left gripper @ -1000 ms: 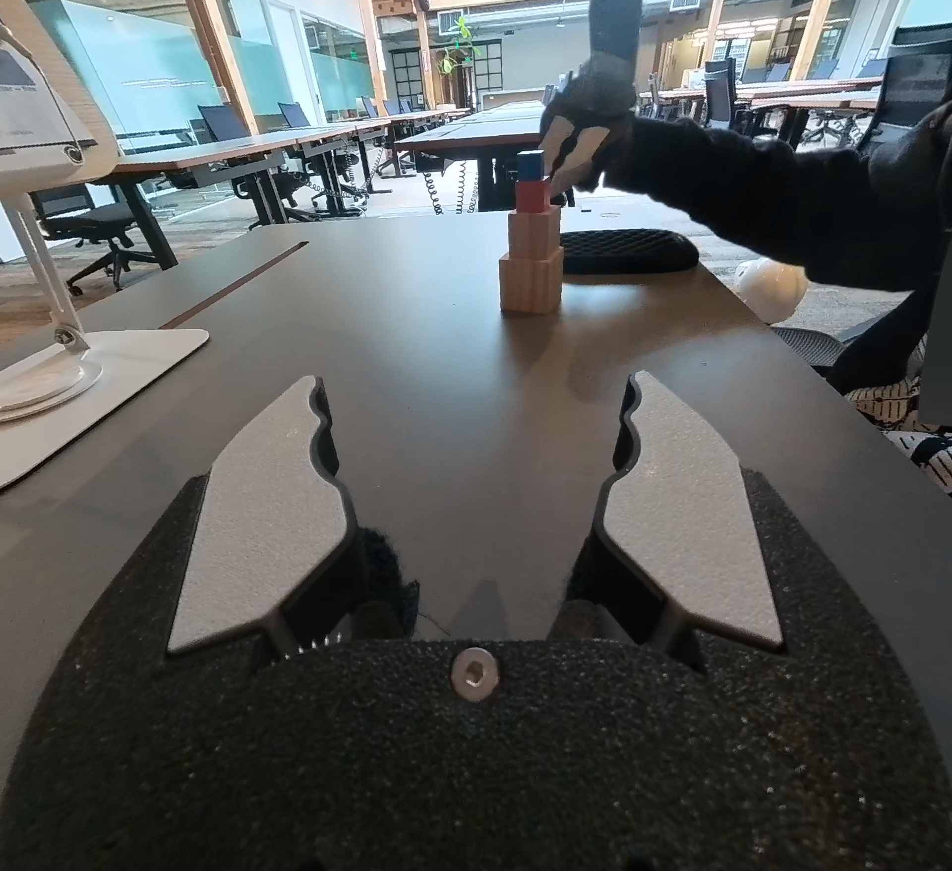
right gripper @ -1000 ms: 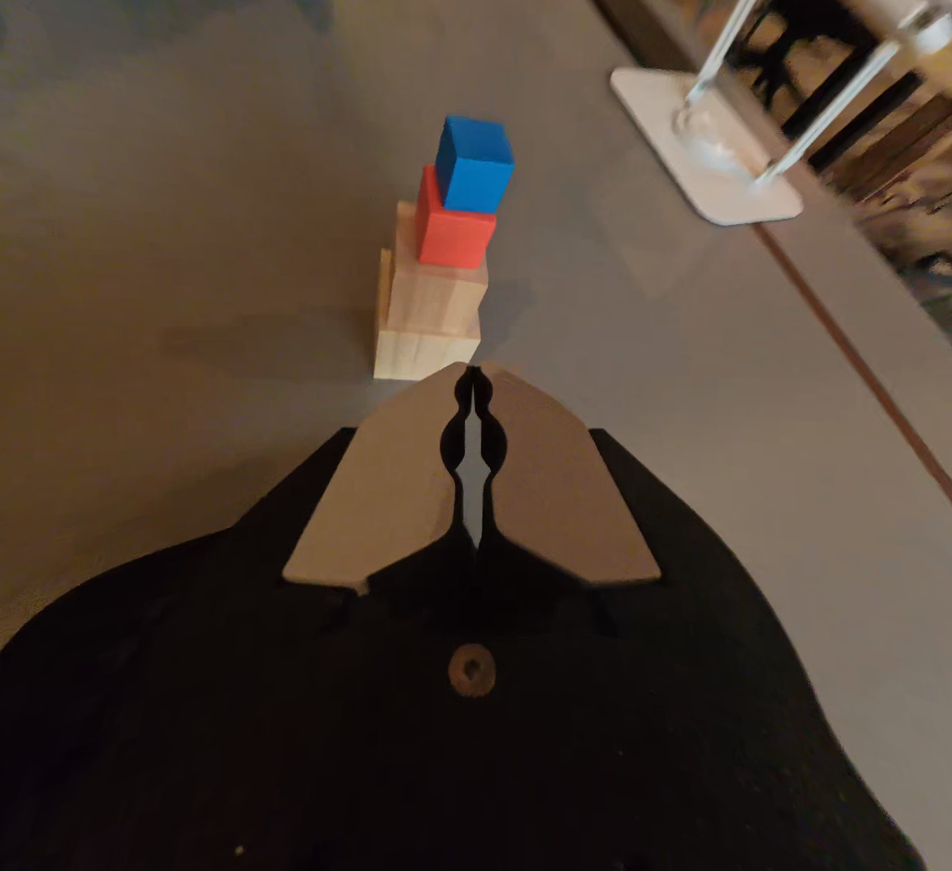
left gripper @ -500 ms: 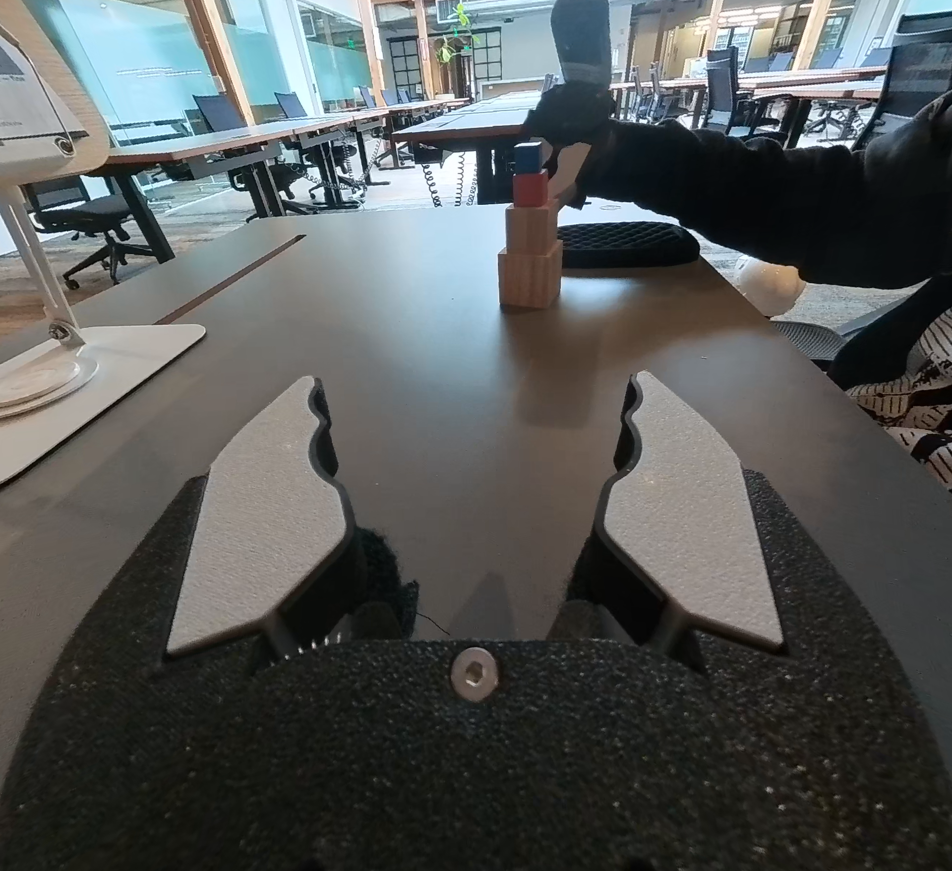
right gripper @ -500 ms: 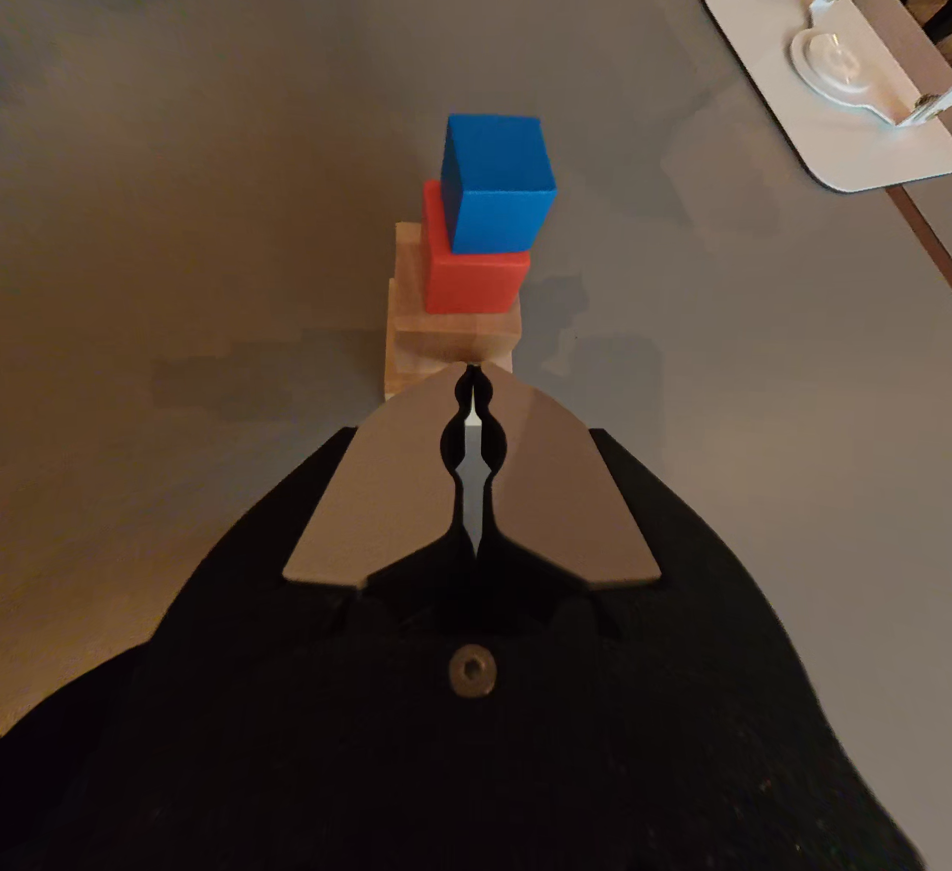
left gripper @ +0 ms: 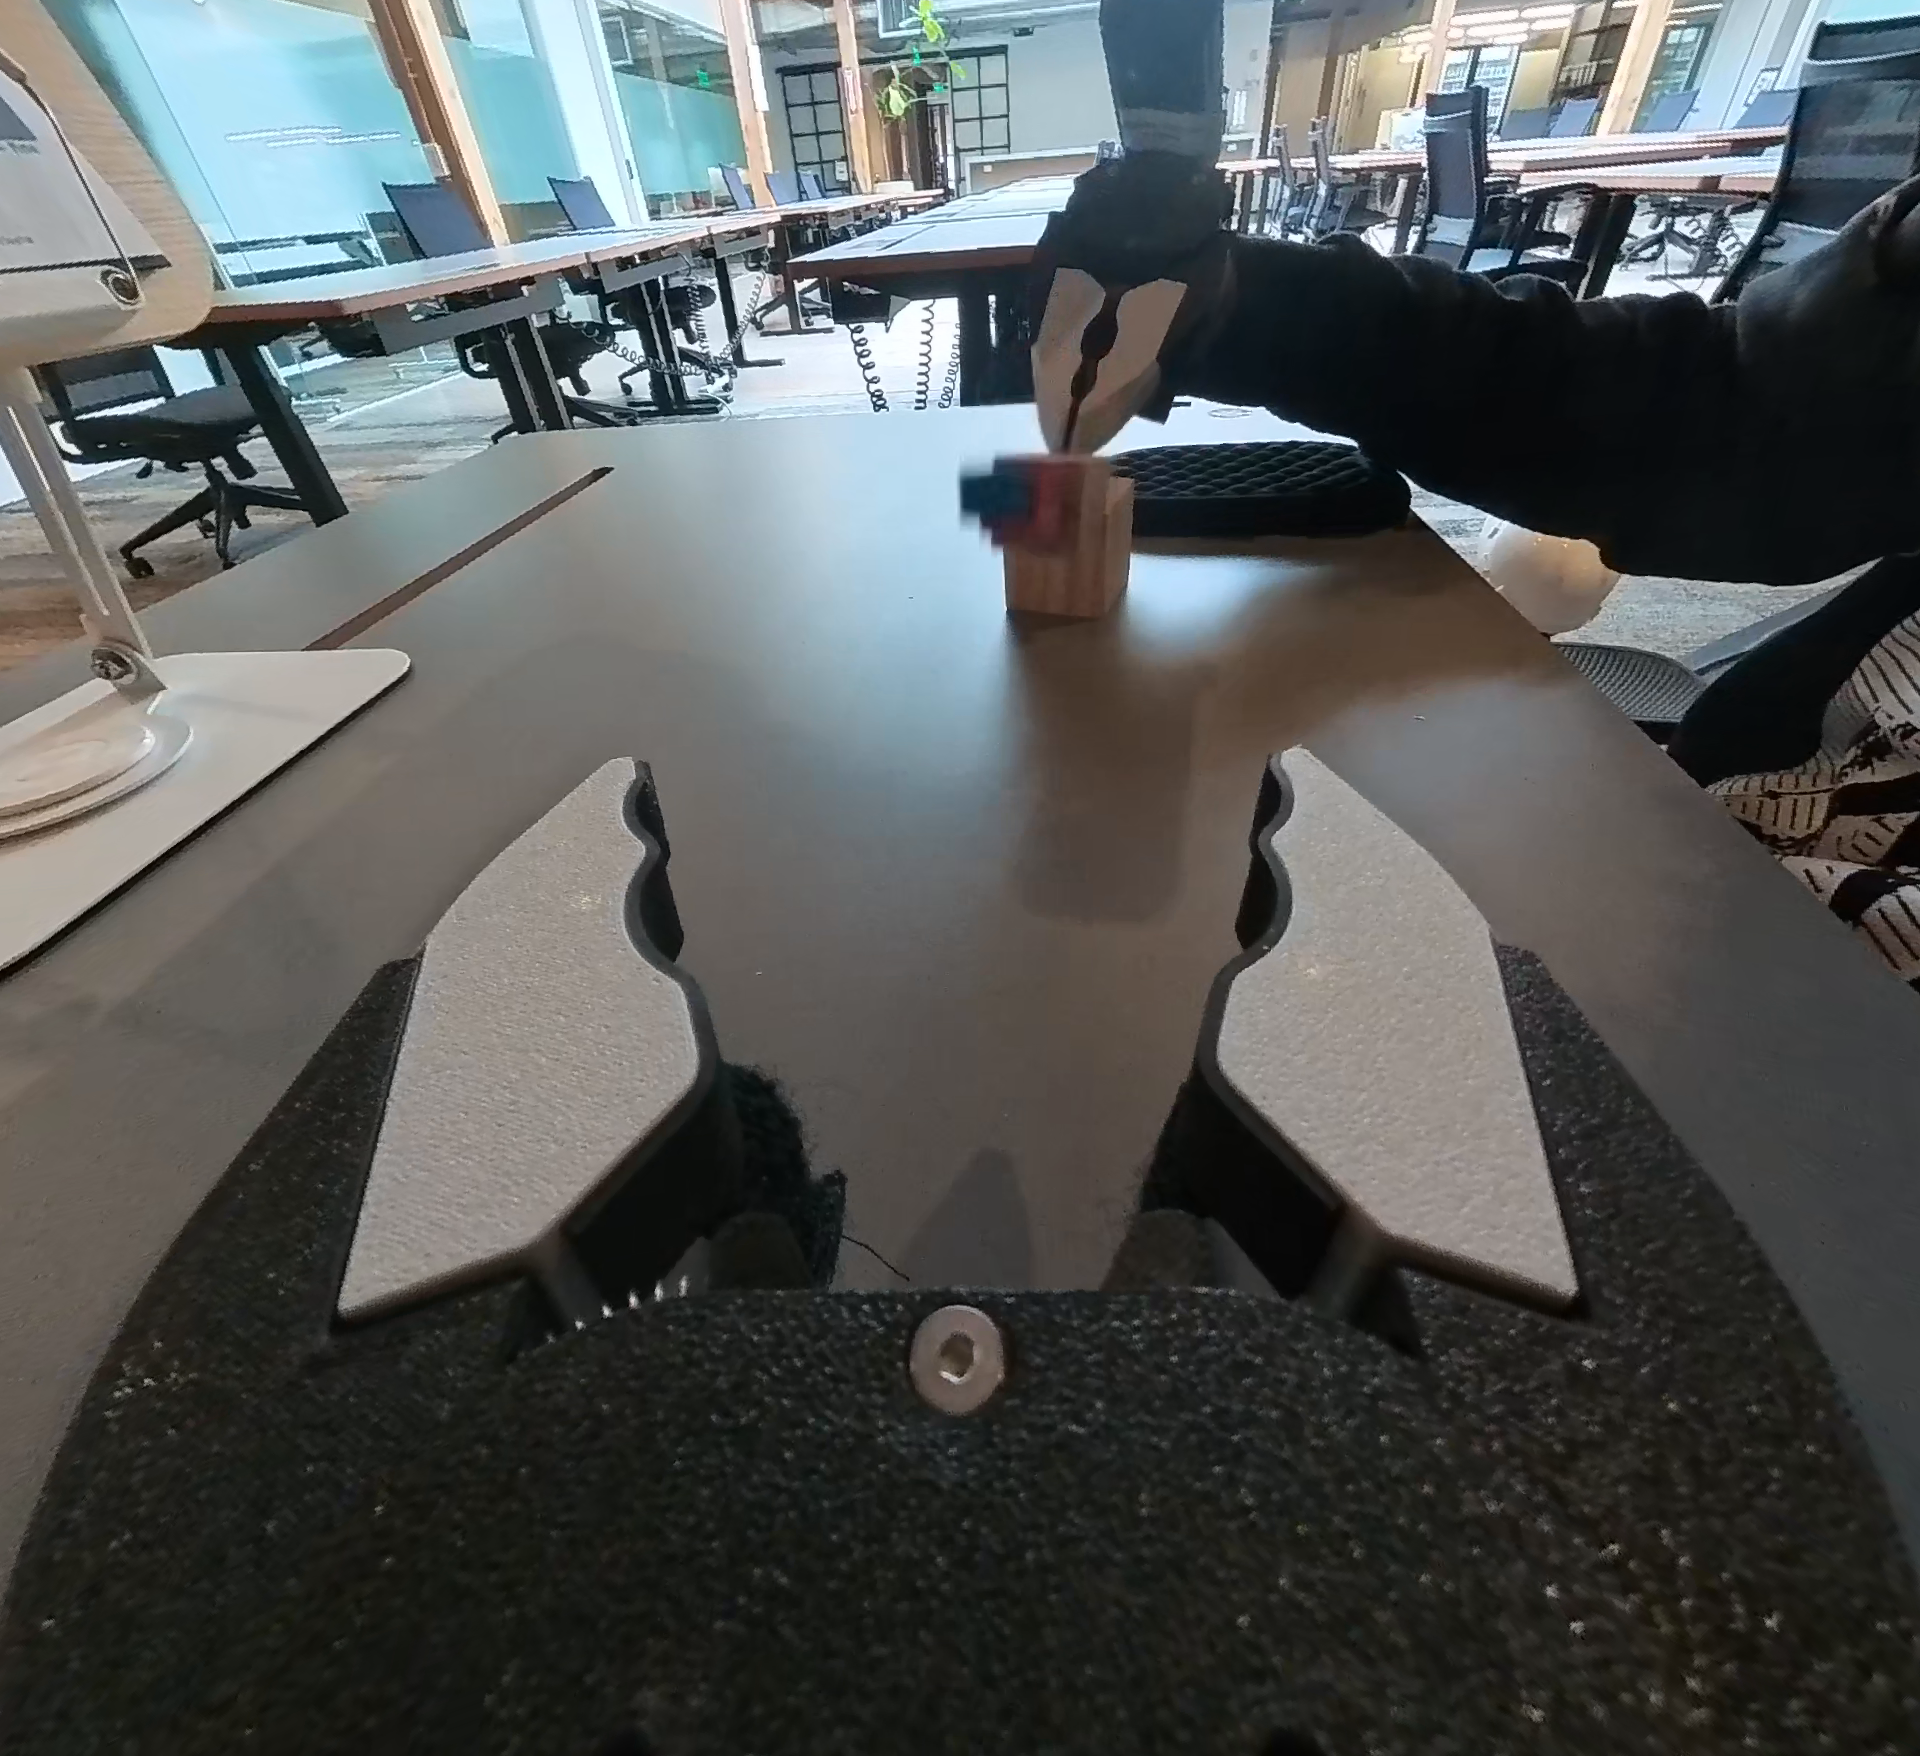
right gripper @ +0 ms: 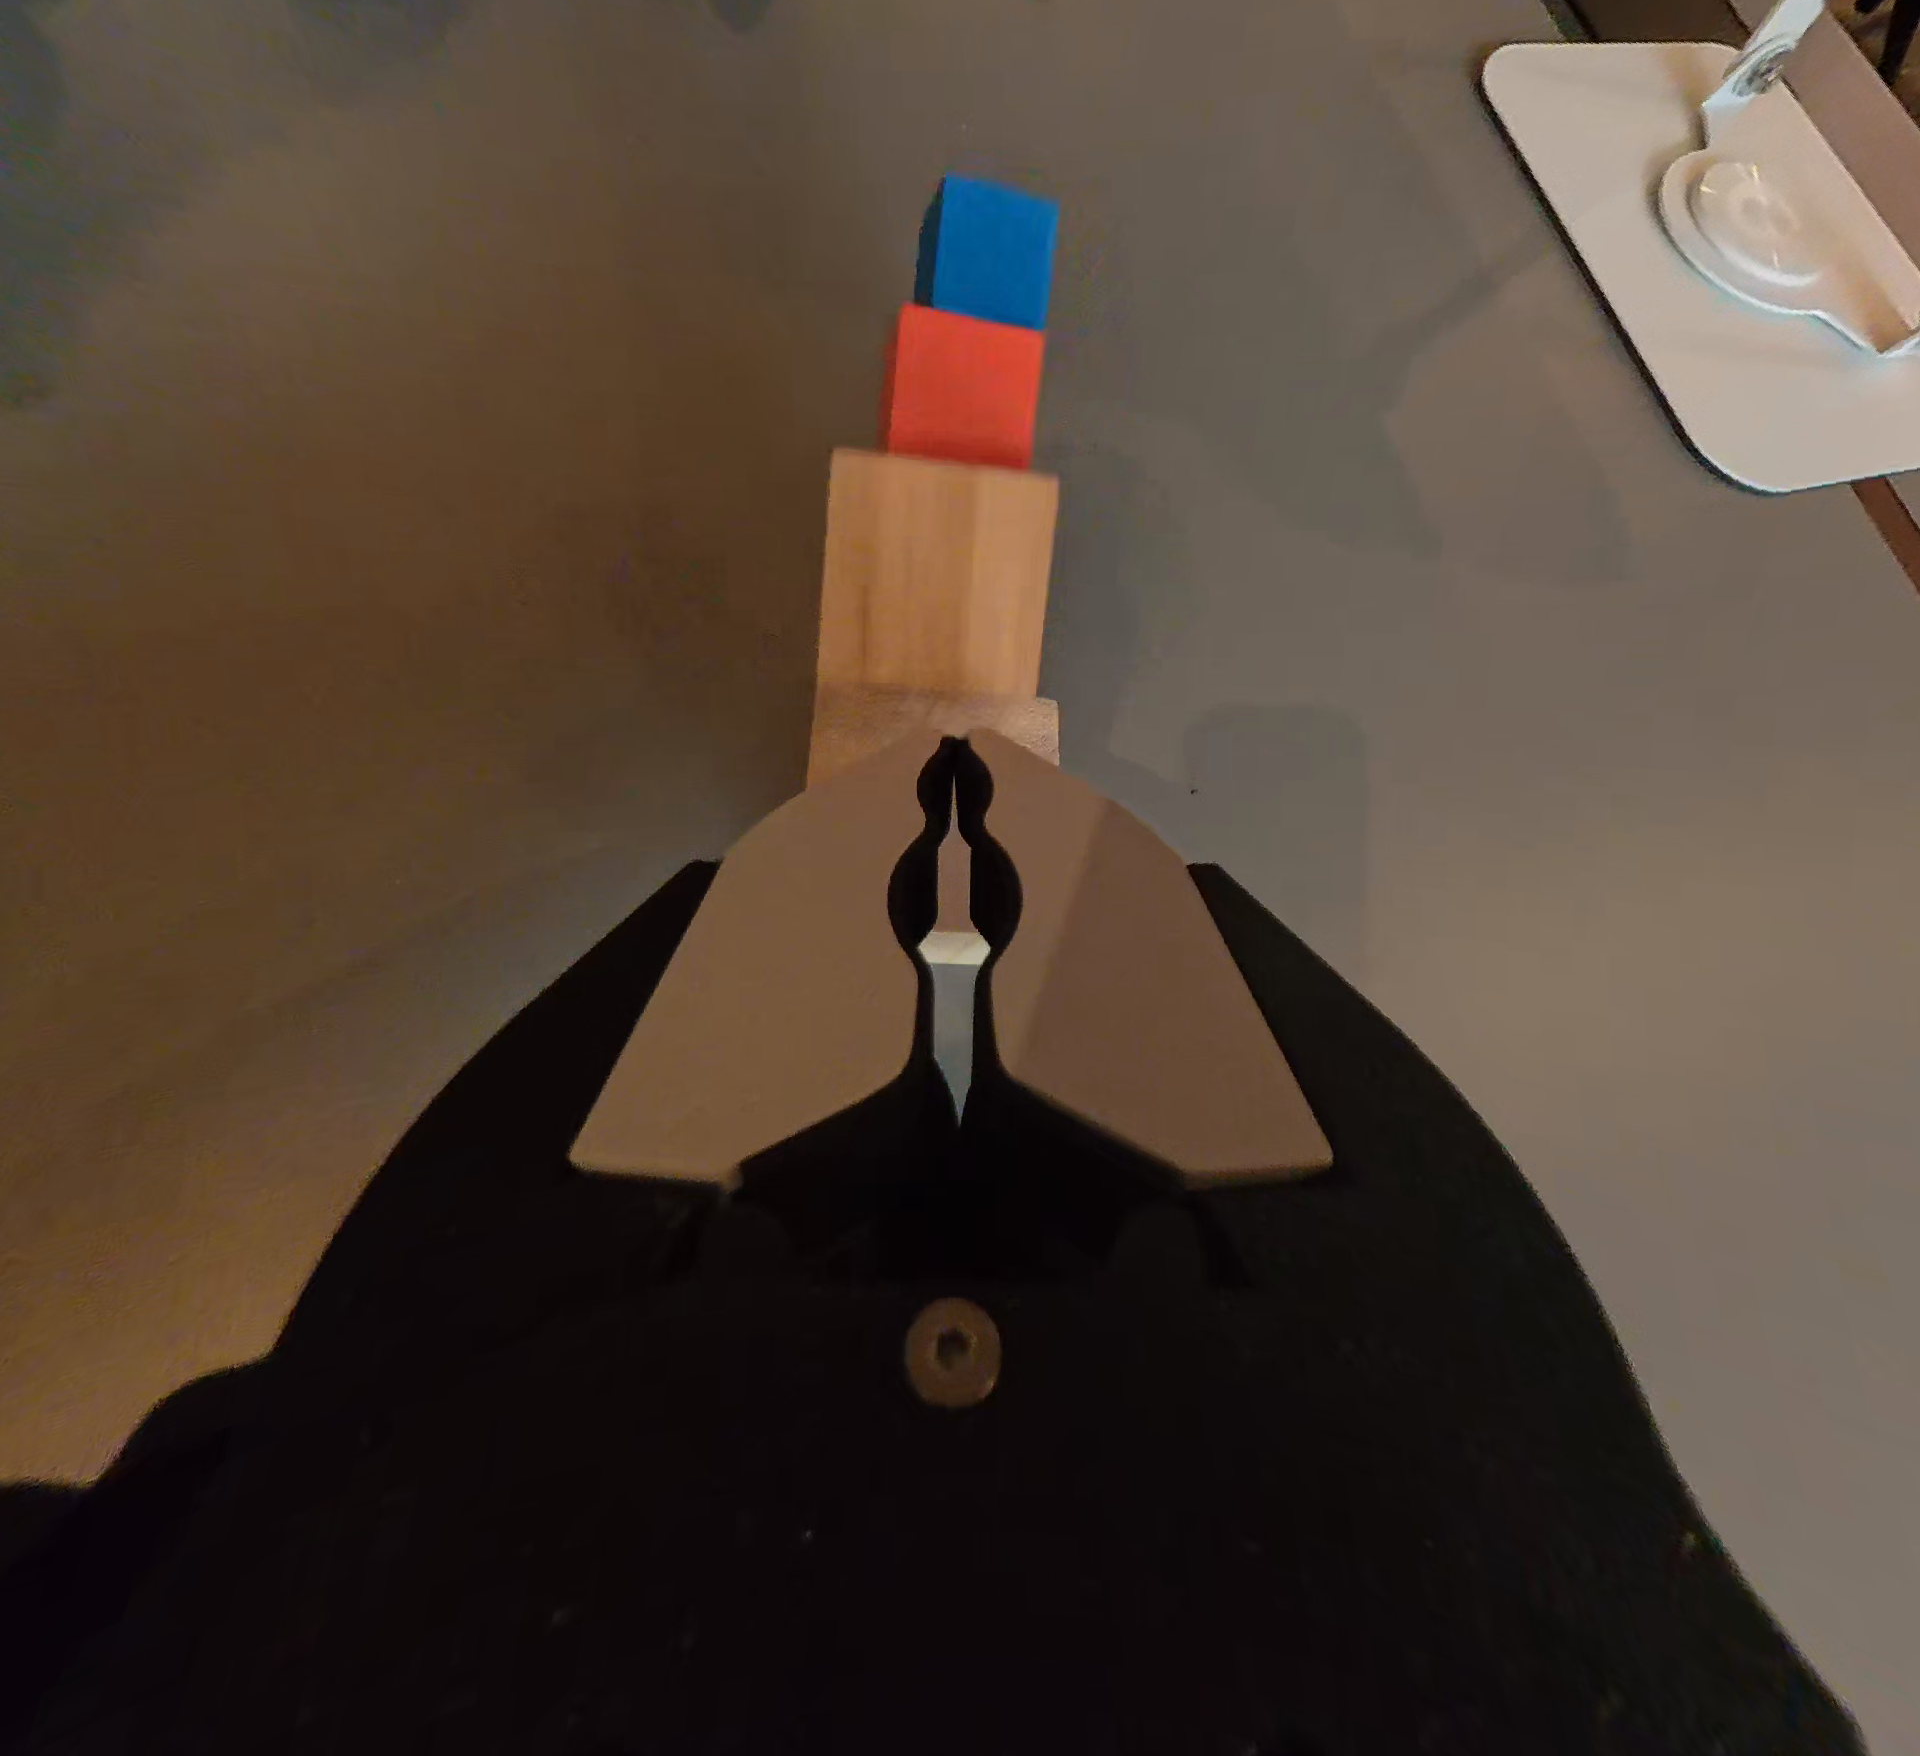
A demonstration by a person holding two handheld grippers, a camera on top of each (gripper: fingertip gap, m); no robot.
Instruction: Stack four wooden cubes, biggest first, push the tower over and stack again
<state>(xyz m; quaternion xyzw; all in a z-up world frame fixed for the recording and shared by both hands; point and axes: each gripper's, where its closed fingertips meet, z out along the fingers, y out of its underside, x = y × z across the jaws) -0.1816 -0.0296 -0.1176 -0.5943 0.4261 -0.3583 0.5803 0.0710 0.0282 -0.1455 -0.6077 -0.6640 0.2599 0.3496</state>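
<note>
And the tower is going over! Half a second ago all four cubes were standing straight; now the right gripper (left gripper: 1081, 433), fingers pressed together and holding nothing, is leaning in from behind and above the biggest wooden cube (left gripper: 1068, 553), which is still sitting flat on the dark table (left gripper: 831, 771). In the left wrist view the red cube (left gripper: 1039, 506) and the blue cube (left gripper: 982, 501) are blurring sideways, off to the left of the base. From the right wrist view the second wooden cube (right gripper: 940, 589), red cube (right gripper: 961, 387) and blue cube (right gripper: 987, 267) are stretching away in a line from the closed tips (right gripper: 956, 756). The left gripper (left gripper: 956, 875) is hovering low, well back from the action, spread wide and empty. The white stand base (left gripper: 208, 730) is sitting at the table's left edge as before.
</note>
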